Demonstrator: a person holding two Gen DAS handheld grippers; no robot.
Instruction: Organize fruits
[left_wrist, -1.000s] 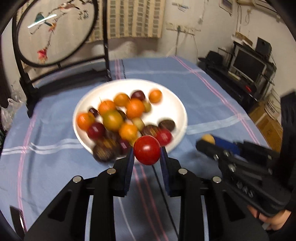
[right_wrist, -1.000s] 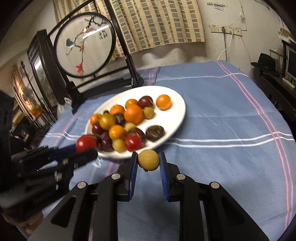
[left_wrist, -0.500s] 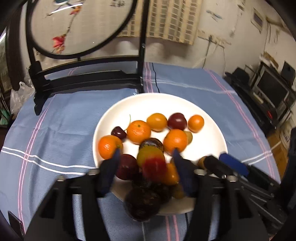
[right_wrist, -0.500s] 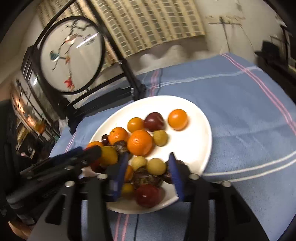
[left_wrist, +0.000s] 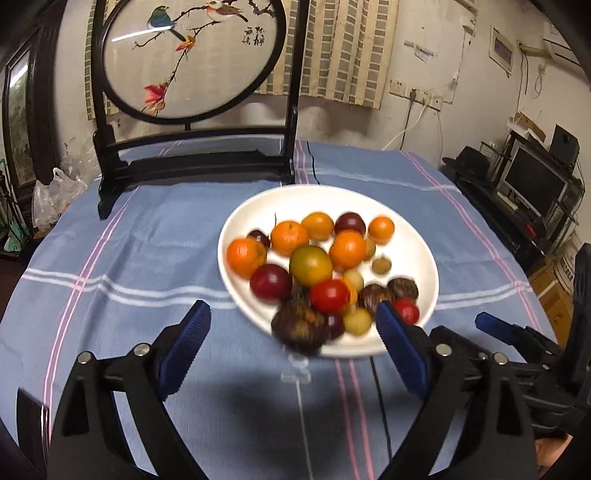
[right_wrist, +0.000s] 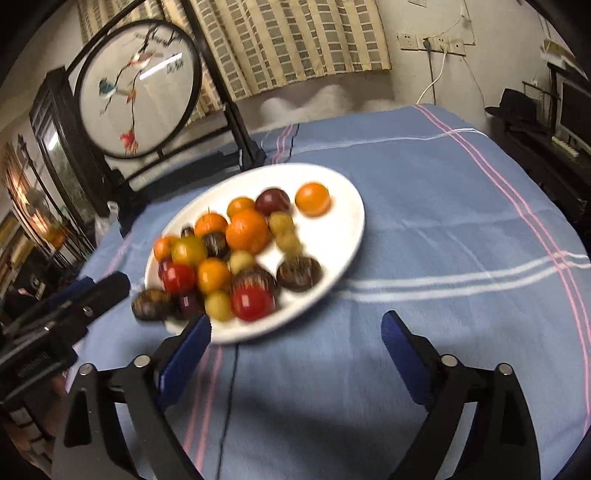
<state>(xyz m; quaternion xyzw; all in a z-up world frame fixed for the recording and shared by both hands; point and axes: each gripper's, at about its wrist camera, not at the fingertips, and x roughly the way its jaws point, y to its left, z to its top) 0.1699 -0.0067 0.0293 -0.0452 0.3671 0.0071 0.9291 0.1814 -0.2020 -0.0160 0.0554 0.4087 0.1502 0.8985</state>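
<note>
A white plate (left_wrist: 413, 236) (right_wrist: 343, 206) on the blue cloth holds several small fruits: oranges, red tomatoes, dark purple ones and yellow ones. A red tomato (left_wrist: 329, 295) (right_wrist: 178, 277) lies in the pile. A yellow fruit (right_wrist: 289, 242) lies near the plate's middle. My left gripper (left_wrist: 291, 349) is wide open and empty just in front of the plate's near rim. My right gripper (right_wrist: 295, 350) is wide open and empty over the cloth in front of the plate. Each gripper shows at the edge of the other's view.
A black stand with a round embroidered screen (left_wrist: 192, 59) (right_wrist: 136, 92) stands on the table behind the plate. The blue striped tablecloth (right_wrist: 461, 229) covers the round table. Shelves with a monitor (left_wrist: 532, 181) stand off the table at the right.
Both grippers opened. The left one let go of the red tomato and the right one the yellow fruit, both now on the plate. Both grippers drew back from the plate.
</note>
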